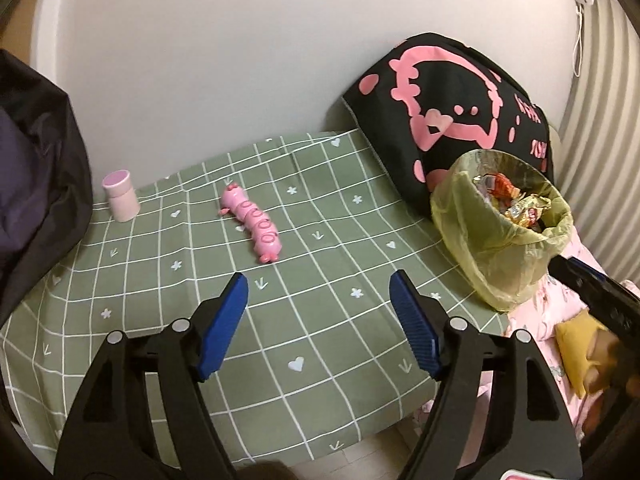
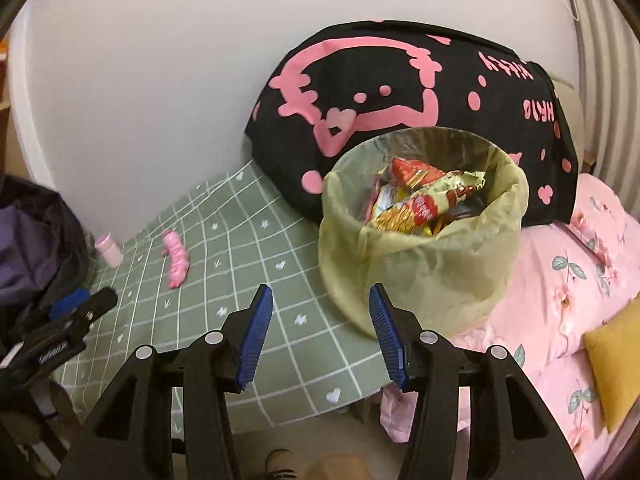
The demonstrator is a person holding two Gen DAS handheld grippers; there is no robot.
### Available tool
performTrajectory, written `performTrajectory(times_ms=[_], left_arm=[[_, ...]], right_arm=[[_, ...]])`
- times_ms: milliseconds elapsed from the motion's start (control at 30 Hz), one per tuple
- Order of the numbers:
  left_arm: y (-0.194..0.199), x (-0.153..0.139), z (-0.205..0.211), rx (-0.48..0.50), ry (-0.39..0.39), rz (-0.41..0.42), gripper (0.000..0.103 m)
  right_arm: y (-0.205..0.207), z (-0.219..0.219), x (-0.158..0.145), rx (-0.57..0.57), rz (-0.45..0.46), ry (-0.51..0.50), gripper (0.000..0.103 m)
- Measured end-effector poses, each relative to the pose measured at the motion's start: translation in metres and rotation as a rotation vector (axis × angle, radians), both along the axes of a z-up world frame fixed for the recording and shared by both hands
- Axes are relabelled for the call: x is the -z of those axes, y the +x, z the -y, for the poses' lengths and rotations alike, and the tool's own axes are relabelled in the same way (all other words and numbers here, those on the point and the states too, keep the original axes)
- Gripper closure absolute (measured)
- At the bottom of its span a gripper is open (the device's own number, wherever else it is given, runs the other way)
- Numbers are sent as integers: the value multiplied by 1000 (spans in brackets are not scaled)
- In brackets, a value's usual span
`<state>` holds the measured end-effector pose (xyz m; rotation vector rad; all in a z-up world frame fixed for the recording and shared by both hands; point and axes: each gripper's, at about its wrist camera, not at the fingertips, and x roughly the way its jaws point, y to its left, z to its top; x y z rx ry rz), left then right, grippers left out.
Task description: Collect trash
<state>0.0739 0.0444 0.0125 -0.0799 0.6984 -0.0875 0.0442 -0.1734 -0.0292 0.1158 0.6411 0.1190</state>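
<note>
A trash bin [image 2: 420, 264] lined with a yellow-green bag stands on the bed and holds several snack wrappers [image 2: 424, 204]. It also shows in the left wrist view [image 1: 500, 248] at the right. My left gripper [image 1: 320, 280] is open and empty above the green checked sheet [image 1: 320, 352]. My right gripper [image 2: 320, 292] is open and empty, just in front of the bin's left side. A pink caterpillar toy [image 1: 254, 222] and a pink bottle [image 1: 120, 196] lie on the sheet; both also show small in the right wrist view, the toy [image 2: 176, 260] and the bottle [image 2: 109, 250].
A black pillow with pink print [image 2: 420, 92] leans on the white wall behind the bin. A pink floral quilt [image 2: 560, 304] and a yellow cushion [image 2: 612, 368] lie at the right. A dark bag [image 1: 36, 176] stands at the left. The bed's front edge is near.
</note>
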Motion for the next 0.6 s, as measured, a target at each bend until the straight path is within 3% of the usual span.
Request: performTrajectory(times_ms=[433,600], left_arm=[[-24,-16,8,-65,69,89,33],[-26,-16,13,-31,66,84,33]], right_arm=[[-23,-15,-2,-43,55,-42,56],[-26,-18,-3,-38,60,-51,55]])
